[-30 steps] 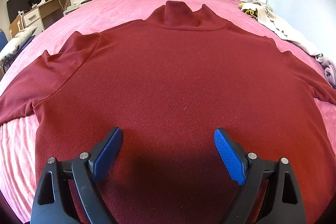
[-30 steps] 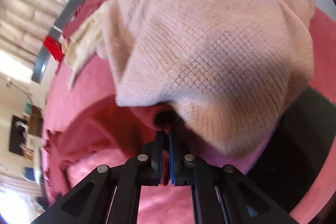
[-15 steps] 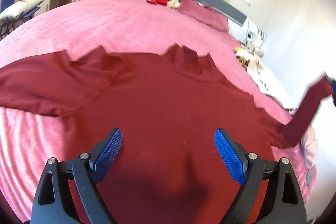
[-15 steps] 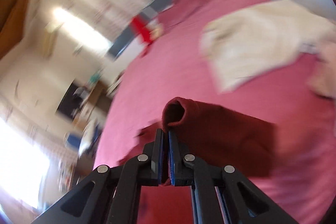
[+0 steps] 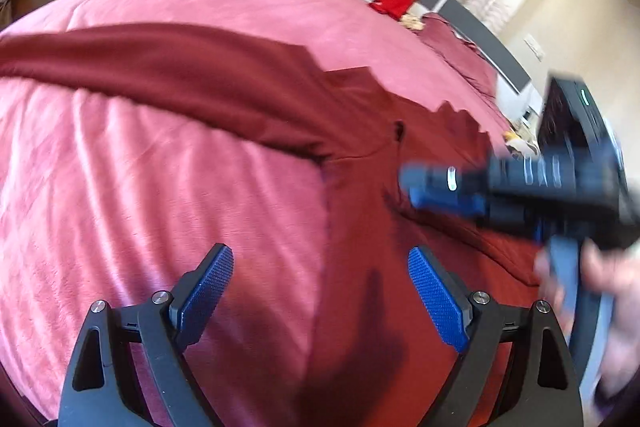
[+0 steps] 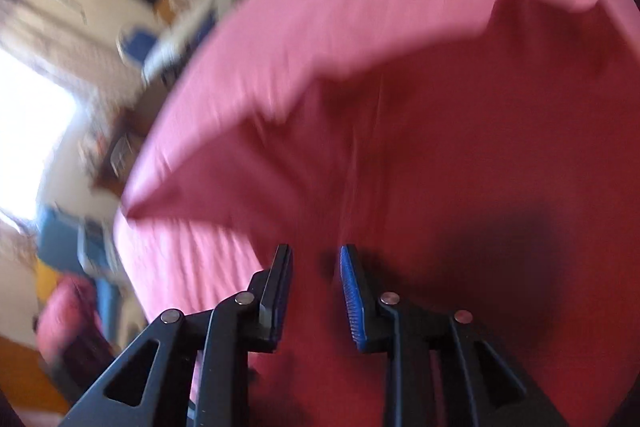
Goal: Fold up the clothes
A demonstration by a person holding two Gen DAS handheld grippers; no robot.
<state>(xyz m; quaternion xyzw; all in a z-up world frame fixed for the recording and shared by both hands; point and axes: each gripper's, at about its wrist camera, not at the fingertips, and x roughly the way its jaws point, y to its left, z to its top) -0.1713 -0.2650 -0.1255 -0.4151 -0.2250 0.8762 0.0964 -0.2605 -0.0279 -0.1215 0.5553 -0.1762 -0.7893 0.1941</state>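
Clearly the dark red sweater (image 5: pixel 360 219) lies spread on the pink bed (image 5: pixel 160 187), one long sleeve (image 5: pixel 160 67) stretched out sideways, while the other sleeve seems laid across the body under the right gripper (image 5: pixel 416 187), though blur leaves that unsure. Both tools are empty: the left gripper (image 5: pixel 320 279) hovers with its jaws spread wide over the sweater's side edge, and the right gripper's jaws stand partly apart just above the cloth. By my reading the folding is only partway, with the outstretched sleeve and the body left to fold.
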